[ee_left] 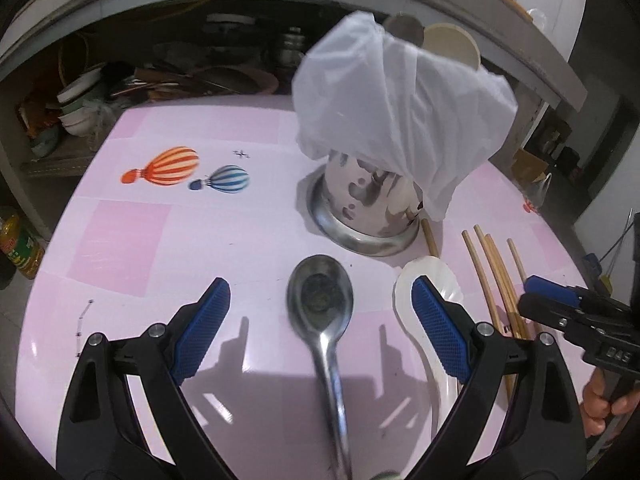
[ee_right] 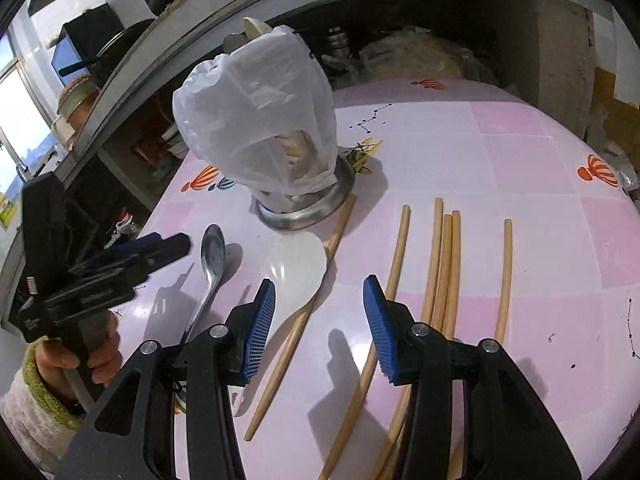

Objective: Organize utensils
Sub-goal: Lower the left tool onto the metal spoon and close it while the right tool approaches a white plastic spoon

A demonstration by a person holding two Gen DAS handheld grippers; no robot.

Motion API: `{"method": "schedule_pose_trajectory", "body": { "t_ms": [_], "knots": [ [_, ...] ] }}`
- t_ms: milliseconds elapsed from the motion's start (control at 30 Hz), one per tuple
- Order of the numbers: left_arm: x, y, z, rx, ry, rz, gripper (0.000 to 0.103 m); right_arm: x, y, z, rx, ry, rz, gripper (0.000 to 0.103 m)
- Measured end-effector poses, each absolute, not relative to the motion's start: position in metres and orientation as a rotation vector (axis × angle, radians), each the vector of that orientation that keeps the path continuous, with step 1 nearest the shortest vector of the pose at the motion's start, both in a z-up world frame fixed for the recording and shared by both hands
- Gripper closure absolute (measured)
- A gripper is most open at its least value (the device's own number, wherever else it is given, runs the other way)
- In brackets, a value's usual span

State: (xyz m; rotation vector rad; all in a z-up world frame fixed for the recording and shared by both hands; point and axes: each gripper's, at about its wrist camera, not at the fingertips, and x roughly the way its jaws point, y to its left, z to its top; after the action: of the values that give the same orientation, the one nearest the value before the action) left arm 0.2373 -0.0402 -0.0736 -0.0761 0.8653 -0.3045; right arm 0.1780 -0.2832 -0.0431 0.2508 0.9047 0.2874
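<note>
A steel spoon (ee_left: 322,300) lies on the pink table, between the open fingers of my left gripper (ee_left: 320,312), which hovers above it and is empty. A white plastic spoon (ee_left: 430,280) lies just right of it. The steel utensil holder (ee_left: 368,204) stands behind, covered by a white plastic bag (ee_left: 400,112). In the right wrist view my right gripper (ee_right: 320,316) is open and empty above several wooden chopsticks (ee_right: 440,264) and the white spoon (ee_right: 296,276). The steel spoon (ee_right: 212,256), the holder (ee_right: 304,204) and my left gripper (ee_right: 160,248) show at the left.
The pink table (ee_left: 160,240) has balloon prints (ee_left: 168,166). Behind it a dark shelf holds bowls (ee_left: 76,116) and clutter. An oil bottle (ee_left: 16,244) stands off the table's left edge. My right gripper (ee_left: 560,304) shows at the right in the left wrist view.
</note>
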Motion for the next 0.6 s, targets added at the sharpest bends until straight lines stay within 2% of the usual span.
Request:
{"method": "schedule_pose_trajectory", "body": {
  "t_ms": [300, 533, 600],
  "knots": [
    [0.252, -0.062, -0.086, 0.025, 0.872, -0.253, 0.016, 0.181, -0.289, -0.051, 0.266, 0.924, 0.289, 0.058],
    [0.263, -0.061, -0.099, 0.024, 0.942, -0.224, 0.038, 0.183, -0.291, -0.052, 0.273, 0.924, 0.293, 0.058],
    [0.264, -0.06, -0.102, 0.017, 0.957, -0.221, 0.041, 0.183, -0.291, -0.052, 0.273, 0.925, 0.292, 0.058]
  ]
}}
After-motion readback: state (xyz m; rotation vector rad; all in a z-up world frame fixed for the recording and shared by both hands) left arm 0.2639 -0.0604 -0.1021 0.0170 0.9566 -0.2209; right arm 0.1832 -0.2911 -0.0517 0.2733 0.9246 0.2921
